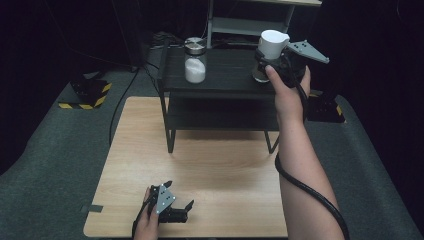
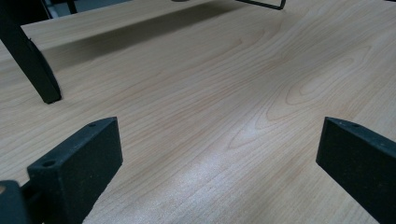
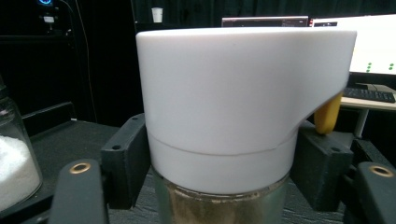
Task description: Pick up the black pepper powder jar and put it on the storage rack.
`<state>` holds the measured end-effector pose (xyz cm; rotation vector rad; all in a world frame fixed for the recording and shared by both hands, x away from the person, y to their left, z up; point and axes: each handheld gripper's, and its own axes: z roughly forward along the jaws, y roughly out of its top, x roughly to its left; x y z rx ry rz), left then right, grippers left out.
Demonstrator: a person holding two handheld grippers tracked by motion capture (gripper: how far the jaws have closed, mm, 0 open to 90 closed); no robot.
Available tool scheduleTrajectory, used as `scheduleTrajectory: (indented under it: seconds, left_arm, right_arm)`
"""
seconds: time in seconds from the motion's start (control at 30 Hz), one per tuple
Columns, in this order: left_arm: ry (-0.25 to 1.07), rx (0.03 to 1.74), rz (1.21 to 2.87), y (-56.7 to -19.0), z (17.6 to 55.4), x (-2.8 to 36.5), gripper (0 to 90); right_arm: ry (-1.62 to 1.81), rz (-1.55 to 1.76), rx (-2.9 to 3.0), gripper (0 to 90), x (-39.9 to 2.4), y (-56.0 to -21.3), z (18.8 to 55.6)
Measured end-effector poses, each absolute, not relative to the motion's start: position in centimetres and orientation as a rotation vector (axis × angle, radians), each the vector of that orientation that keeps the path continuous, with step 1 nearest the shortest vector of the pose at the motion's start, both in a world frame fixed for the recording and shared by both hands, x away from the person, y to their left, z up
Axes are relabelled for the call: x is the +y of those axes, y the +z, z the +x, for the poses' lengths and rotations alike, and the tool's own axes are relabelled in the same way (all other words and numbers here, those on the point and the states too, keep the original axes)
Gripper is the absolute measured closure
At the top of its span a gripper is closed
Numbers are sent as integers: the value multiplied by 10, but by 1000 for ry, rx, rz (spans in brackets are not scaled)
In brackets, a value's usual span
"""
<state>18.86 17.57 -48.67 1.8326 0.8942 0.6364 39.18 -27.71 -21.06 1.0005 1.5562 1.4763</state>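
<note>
Right now the right gripper [image 1: 270,62] is at the white-lidded jar [image 1: 270,50], which stands upright on the right end of the black shelf unit [image 1: 220,80] — long axis vertical, jaws coming in level from the near side. In the right gripper view the jaws bracket the white lid [image 3: 243,93] at its lower band, one to each side; whether the pads actually press I cannot tell, contact looks close at best. Below the lid the glass shows a brownish fill. The coming move turns on that: lid sits squarely between the jaws, so the grip axis crosses the jar's axis.

The left gripper [image 1: 172,205] is well apart from the shelf unit, low over the wooden table [image 1: 220,180] near its front edge, jaws wide apart with nothing between them. The right hand is far nearer.

Count: two jars on the shelf unit — the white-lidded one and a metal-lidded jar [image 1: 195,62] of white grains toward its left end. Two grippers.
</note>
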Motion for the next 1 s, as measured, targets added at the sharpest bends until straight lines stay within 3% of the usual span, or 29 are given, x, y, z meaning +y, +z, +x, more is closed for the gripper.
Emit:
scheduleTrajectory:
  seconds: [0.33,0.5,1.0]
  left_arm:
    - [638,891,1834,-487,188,176,6]
    - [637,889,1838,-487,189,175,5]
    - [640,893,1836,-486,188,175,6]
  right_arm:
    - [1478,1002,1550,70,-274,-212,386]
    - [1483,994,1556,14,-277,-213,382]
    - [1519,937,1568,0,-293,-226,360]
